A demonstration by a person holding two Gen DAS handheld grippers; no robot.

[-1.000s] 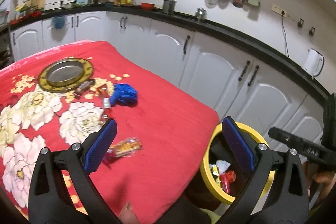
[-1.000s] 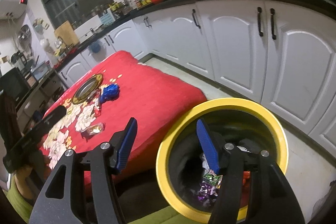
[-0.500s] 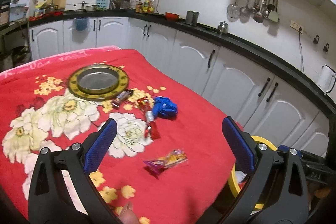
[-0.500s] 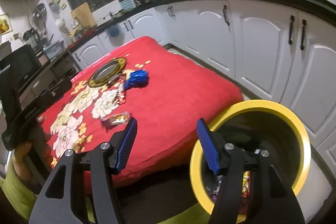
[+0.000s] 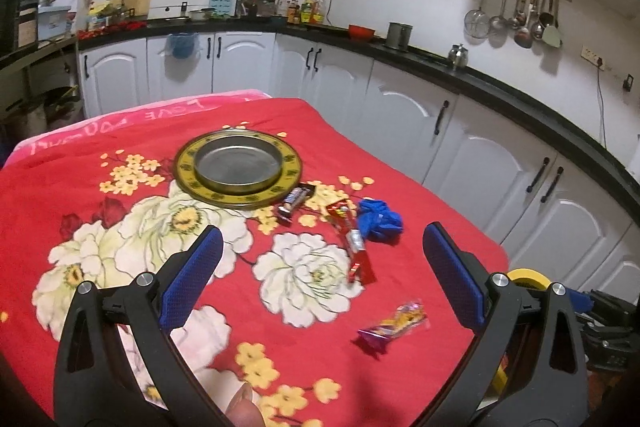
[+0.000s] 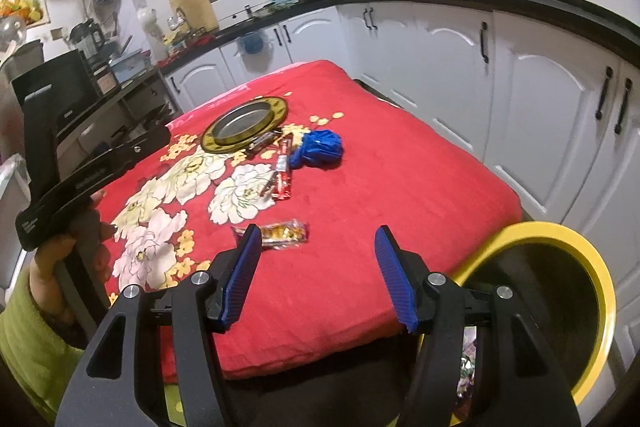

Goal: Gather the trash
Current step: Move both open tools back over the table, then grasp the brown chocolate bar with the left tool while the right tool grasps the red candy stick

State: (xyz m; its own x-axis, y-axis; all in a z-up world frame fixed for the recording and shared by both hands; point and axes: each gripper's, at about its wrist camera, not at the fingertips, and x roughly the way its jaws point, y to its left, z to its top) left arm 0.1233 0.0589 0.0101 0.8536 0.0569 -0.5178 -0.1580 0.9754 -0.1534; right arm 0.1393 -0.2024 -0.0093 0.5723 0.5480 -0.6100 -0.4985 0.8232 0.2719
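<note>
Both grippers are out over the red flowered cloth [image 5: 420, 227] and both are empty. The left gripper [image 5: 320, 267] has its jaws spread wide, nothing between the blue pads. The right gripper [image 6: 318, 267] has its jaws parted about halfway, nothing gripped there either.

On the surface, the trash is spread out. Nearest the front edge lies a clear orange-and-purple snack wrapper [image 5: 394, 325], just ahead of the right gripper's left pad in the right wrist view [image 6: 280, 233]; its printing is too blurred to read. Further back lies a long red wrapper [image 5: 352, 243] with white lettering that I can't make out, and just beside it sits a crumpled blue bag [image 5: 378, 221]. A dark chocolate bar wrapper [image 5: 296, 201] lies touching the rim of the round gold-rimmed metal tray [image 5: 238, 167]; its label is there but not legible.

Along the far edge of the cloth there's a pink border with pale writing, seen upside down: it reads "LOVE YOU" [image 5: 160, 117].

The yellow-rimmed bin [image 6: 560, 307] stands on the floor beside the surface's right front corner, with shiny wrappers [image 6: 466, 367] visible inside. In the left wrist view only a sliver of its rim [image 5: 524, 275] peeks out behind the right jaw.

A hand [image 6: 80, 239] in a green sleeve holds the left gripper's handle at far left.
</note>
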